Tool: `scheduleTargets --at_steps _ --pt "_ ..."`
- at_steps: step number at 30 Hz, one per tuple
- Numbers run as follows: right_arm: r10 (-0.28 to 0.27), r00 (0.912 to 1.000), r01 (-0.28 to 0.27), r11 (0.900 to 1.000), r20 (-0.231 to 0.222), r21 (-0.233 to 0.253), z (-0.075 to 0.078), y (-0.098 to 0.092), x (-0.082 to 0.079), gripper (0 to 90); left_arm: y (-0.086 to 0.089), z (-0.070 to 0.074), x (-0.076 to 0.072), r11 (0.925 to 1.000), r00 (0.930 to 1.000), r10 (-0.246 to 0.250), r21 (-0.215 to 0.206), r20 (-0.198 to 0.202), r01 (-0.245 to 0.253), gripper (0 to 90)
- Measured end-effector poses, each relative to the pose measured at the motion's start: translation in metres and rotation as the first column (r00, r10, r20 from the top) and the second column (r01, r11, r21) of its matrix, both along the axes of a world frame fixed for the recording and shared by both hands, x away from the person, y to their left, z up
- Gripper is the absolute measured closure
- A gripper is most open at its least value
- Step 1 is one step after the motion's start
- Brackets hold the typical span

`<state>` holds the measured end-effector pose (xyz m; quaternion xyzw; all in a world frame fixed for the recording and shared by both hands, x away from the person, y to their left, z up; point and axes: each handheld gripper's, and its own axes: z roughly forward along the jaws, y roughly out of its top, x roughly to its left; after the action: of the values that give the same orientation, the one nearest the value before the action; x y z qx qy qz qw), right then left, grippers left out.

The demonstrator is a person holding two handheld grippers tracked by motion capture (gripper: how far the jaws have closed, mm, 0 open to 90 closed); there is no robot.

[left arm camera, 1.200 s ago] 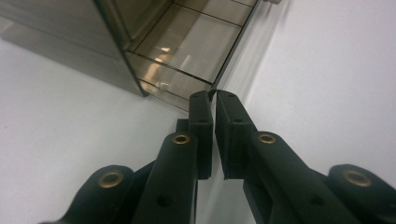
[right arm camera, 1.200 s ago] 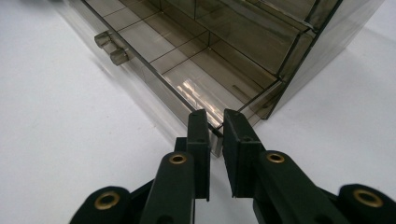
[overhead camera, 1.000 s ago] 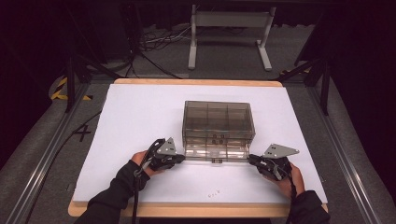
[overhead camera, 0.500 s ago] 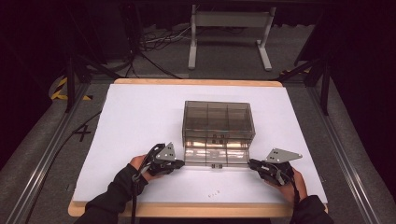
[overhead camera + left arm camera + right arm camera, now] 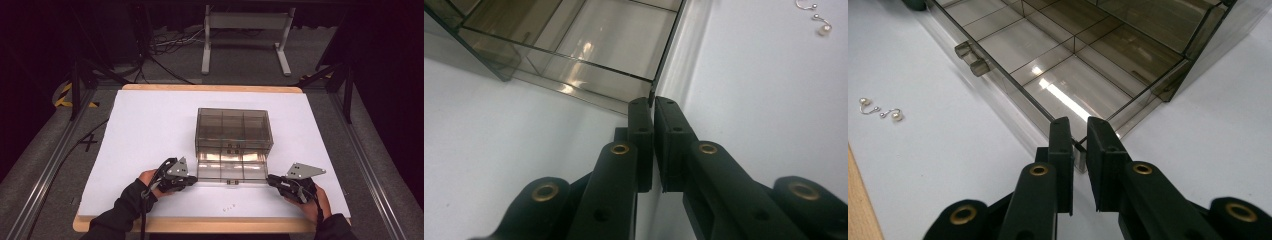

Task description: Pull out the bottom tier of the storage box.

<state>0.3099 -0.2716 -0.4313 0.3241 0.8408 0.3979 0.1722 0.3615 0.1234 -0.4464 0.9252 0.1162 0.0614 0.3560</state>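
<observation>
A smoky clear drawer box stands mid-table. Its lower drawer is pulled out toward the near edge. My left gripper is shut on the drawer's left front corner; in the left gripper view the thin front wall runs in between the tips of my left gripper. My right gripper grips the right front corner, and in the right gripper view that corner sits between the jaws of my right gripper. The drawer has empty compartments.
Two small pearl earrings lie on the white tabletop in front of the drawer, also seen as pearl earrings and as tiny specks. Small handles stick out from the drawer front. The table's wooden edge is close behind my hands.
Both grippers have moved toward the near edge, and the lower drawer has slid farther out of the box with them.
</observation>
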Motion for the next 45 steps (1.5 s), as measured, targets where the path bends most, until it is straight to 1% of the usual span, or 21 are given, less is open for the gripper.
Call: scheduleTargets --at_steps 4,8,11,13,16,18,25,27,32,33,35,37,38,39,40,41,42,43,44,45 --pt "0.003 1.0 -0.003 1.0 -0.003 0.006 0.0 -0.001 -0.002 81.9 0.0 0.0 -0.002 1.0 1.0 -0.001 0.003 0.001 0.001 86.3" --pt "0.004 1.0 -0.004 1.0 -0.005 0.012 -0.001 -0.002 -0.005 81.8 0.0 0.0 -0.006 1.0 0.9999 -0.006 0.001 -0.009 0.006 86.2" --pt "0.004 1.0 -0.004 1.0 -0.007 0.016 -0.001 -0.002 -0.007 81.7 0.0 0.0 -0.008 0.9999 0.9999 -0.015 0.004 -0.004 0.015 86.2" --pt "0.005 0.9999 -0.005 1.0 -0.011 0.018 -0.001 -0.003 -0.008 81.5 0.0 0.0 -0.01 0.9999 0.9998 -0.015 0.003 -0.011 0.015 86.2" --pt "0.005 0.9999 -0.005 1.0 -0.009 0.019 -0.001 -0.002 -0.01 81.5 0.0 0.0 -0.011 0.9998 0.9998 -0.02 0.002 -0.009 0.02 86.2" --pt "0.004 0.9999 -0.004 1.0 -0.01 0.02 -0.001 -0.002 -0.011 81.5 0.0 0.001 -0.012 0.9998 0.9998 -0.018 0.011 -0.005 0.018 86.2" --pt "0.005 0.9999 -0.005 1.0 -0.012 0.023 -0.002 -0.002 -0.014 81.5 0.001 -0.001 -0.015 0.9998 0.9997 -0.018 -0.003 -0.014 0.018 86.1" --pt "0.004 0.9999 -0.003 1.0 -0.011 0.025 -0.002 -0.002 -0.015 81.5 0.001 0.0 -0.015 0.9998 0.9998 -0.02 0.006 -0.006 0.02 86.0" --pt "0.006 0.9999 -0.005 1.0 -0.012 0.027 -0.002 -0.003 -0.016 81.0 0.002 0.0 -0.018 0.9996 0.9995 -0.028 0.0 -0.016 0.028 85.8" --pt "0.008 0.9999 -0.008 1.0 -0.015 0.021 -0.002 -0.003 -0.016 81.0 0.002 -0.001 -0.02 0.9998 0.9996 -0.02 0.001 -0.019 0.02 85.2" --pt "0.007 0.9998 -0.006 1.0 -0.016 0.01 -0.003 -0.003 -0.017 80.8 0.003 -0.001 -0.02 0.9998 0.9996 -0.019 -0.002 -0.021 0.018 84.3" --pt "0.007 0.9997 -0.007 1.0 -0.021 0.01 -0.005 -0.004 -0.018 80.8 0.003 -0.001 -0.019 0.9997 0.9997 -0.022 -0.004 -0.013 0.022 83.9" --pt "0.007 0.9997 -0.007 1.0 -0.023 0.011 -0.005 -0.004 -0.018 81.0 0.005 0.0 -0.021 1.0 1.0 -0.001 -0.009 0.0 0.001 83.9" --pt "0.007 0.9997 -0.007 1.0 -0.023 0.011 -0.005 -0.004 -0.018 81.0 0.005 0.0 -0.021 1.0 1.0 -0.001 -0.009 0.0 0.001 78.3" --pt "0.006 0.9998 -0.006 1.0 -0.018 0.011 -0.005 -0.005 -0.02 79.9 0.005 0.0 -0.021 1.0 1.0 -0.001 -0.009 0.0 0.001 78.3" --pt "0.006 0.9999 -0.005 1.0 -0.011 0.016 -0.003 -0.005 -0.021 77.9 0.011 0.001 -0.024 0.9996 0.9999 0.01 -0.026 0.013 -0.009 73.9" --pt "0.001 1.0 0.0 1.0 -0.003 0.015 -0.002 -0.006 -0.023 78.2 0.014 0.001 -0.026 0.9993 0.9995 0.019 -0.032 0.025 -0.019 71.3" --pt "-0.001 1.0 0.001 1.0 0.003 0.016 0.0 -0.006 -0.024 78.3 0.02 0.001 -0.029 0.9982 0.9992 0.031 -0.052 0.025 -0.03 70.5" --pt "0.0 0.9999 -0.001 1.0 0.013 0.027 0.002 -0.006 -0.026 78.3 0.02 0.001 -0.029 0.9982 0.9992 0.031 -0.052 0.025 -0.03 70.3" --pt "0.003 0.9998 -0.004 1.0 0.019 0.03 0.003 -0.006 -0.028 78.2 0.03 0.002 -0.034 0.9952 0.997 0.059 -0.081 0.051 -0.055 68.5"
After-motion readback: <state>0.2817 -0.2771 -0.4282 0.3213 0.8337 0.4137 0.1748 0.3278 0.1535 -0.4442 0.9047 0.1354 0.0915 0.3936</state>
